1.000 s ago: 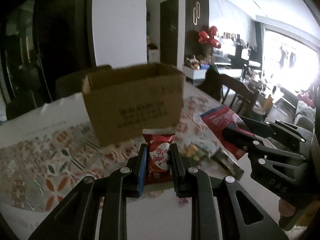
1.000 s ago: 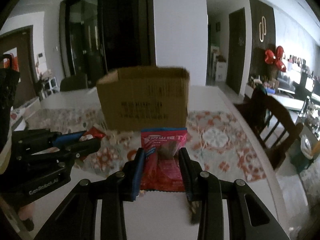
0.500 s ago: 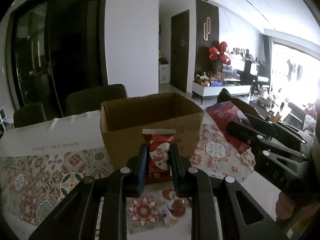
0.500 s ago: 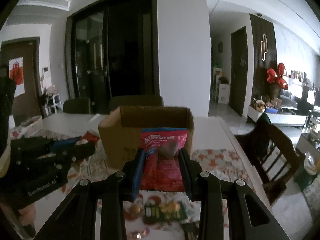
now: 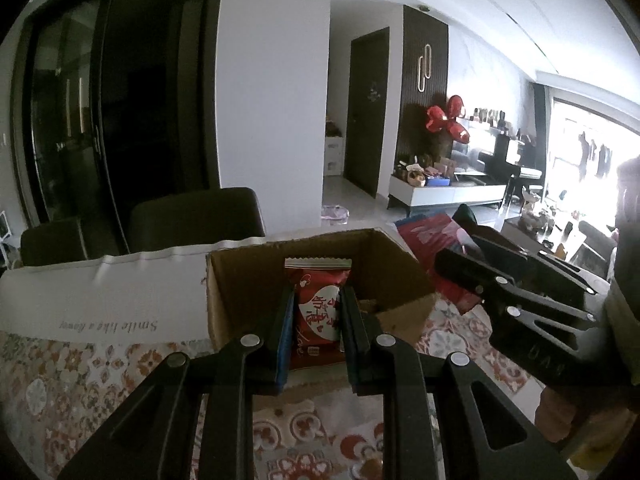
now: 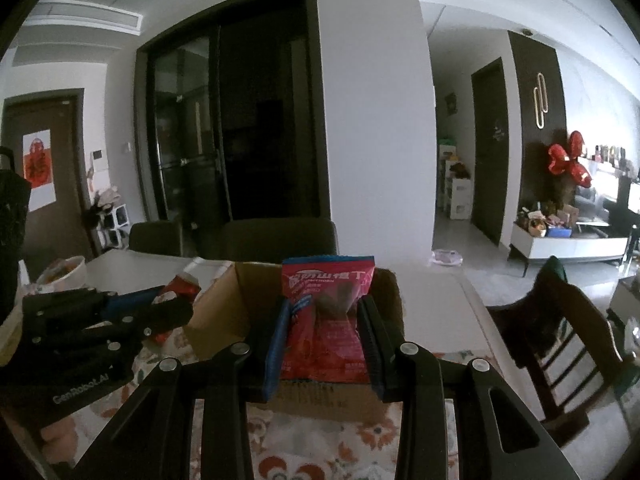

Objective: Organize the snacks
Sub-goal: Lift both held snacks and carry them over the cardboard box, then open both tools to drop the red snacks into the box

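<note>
Ahead of both grippers: box [image 5: 320, 280] | left gripper [image 5: 316, 320] clamping packet [image 5: 318, 312], right gripper [image 6: 322, 332] clamping bag [image 6: 326, 320] | step: carrying boxward | next: lowering in, releasing.

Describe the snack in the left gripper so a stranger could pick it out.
Find the open cardboard box on the patterned tablecloth. Just above its near edge, the left gripper pinches a small red packet. Its white heart sets it apart from the larger red bag.
</note>
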`<action>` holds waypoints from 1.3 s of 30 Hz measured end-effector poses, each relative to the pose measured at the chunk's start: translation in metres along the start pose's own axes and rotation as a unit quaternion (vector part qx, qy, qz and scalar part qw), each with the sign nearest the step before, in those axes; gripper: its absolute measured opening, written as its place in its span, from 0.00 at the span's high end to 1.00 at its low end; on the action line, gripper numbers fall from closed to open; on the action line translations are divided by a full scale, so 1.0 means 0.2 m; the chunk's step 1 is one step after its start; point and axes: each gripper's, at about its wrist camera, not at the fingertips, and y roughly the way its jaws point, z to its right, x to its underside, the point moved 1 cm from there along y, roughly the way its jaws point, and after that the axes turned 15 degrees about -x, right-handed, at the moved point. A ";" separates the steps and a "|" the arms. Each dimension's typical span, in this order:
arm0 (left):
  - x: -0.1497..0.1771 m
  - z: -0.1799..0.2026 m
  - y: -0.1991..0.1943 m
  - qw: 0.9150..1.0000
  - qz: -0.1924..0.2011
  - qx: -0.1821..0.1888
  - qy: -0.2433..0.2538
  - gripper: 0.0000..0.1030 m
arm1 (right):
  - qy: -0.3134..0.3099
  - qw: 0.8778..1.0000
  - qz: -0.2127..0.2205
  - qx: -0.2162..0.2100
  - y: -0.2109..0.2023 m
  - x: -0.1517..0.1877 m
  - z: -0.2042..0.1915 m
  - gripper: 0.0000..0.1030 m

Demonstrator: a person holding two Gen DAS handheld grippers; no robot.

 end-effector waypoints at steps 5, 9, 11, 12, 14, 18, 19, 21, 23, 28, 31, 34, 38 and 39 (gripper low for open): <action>-0.08 -0.02 0.14 1.000 -0.023 0.007 -0.014 0.78 | 0.001 1.000 -0.011 -0.006 0.12 -0.06 0.06 0.66; -0.13 -0.04 0.26 0.999 -0.041 0.005 -0.020 0.78 | -0.002 1.000 -0.024 -0.005 0.22 -0.08 0.09 0.66; -0.14 -0.04 0.31 0.998 -0.054 0.007 -0.021 0.78 | 0.000 1.000 -0.031 -0.003 0.28 -0.08 0.12 0.66; -0.14 -0.04 0.34 0.998 -0.059 0.008 -0.022 0.78 | 0.001 0.999 -0.035 -0.002 0.30 -0.08 0.12 0.66; -0.15 -0.04 0.40 0.997 -0.071 0.007 -0.024 0.78 | 0.005 0.999 -0.041 -0.001 0.34 -0.07 0.15 0.66; -0.15 -0.05 0.47 0.996 -0.082 -0.004 -0.028 0.73 | 0.021 0.998 -0.059 -0.007 0.43 -0.07 0.20 0.65; -0.15 -0.06 0.48 0.996 -0.083 -0.009 -0.029 0.65 | 0.025 0.998 -0.065 -0.007 0.45 -0.07 0.21 0.65; -0.15 -0.06 0.48 0.996 -0.080 -0.019 -0.027 0.50 | 0.031 0.997 -0.069 0.000 0.47 -0.06 0.22 0.61; -0.14 -0.06 0.46 0.997 -0.070 -0.037 -0.021 0.49 | 0.042 0.996 -0.074 0.003 0.47 -0.05 0.26 0.55; -0.10 -0.04 0.37 0.997 -0.052 -0.063 -0.005 0.38 | 0.041 0.997 -0.069 0.017 0.40 -0.04 0.25 0.48; -0.09 -0.04 0.29 0.997 -0.039 -0.070 -0.001 0.30 | 0.038 0.997 -0.060 0.018 0.32 -0.02 0.21 0.40; -0.06 -0.02 0.19 0.997 -0.023 -0.074 0.002 0.24 | 0.037 0.998 -0.054 0.014 0.24 -0.01 0.18 0.40; -0.04 0.01 0.05 0.997 -0.007 -0.076 0.003 0.21 | 0.038 0.998 -0.046 0.014 0.13 0.00 0.15 0.33; -0.03 0.01 0.02 0.997 -0.006 -0.074 0.003 0.21 | 0.038 0.998 -0.044 0.015 0.10 0.01 0.15 0.31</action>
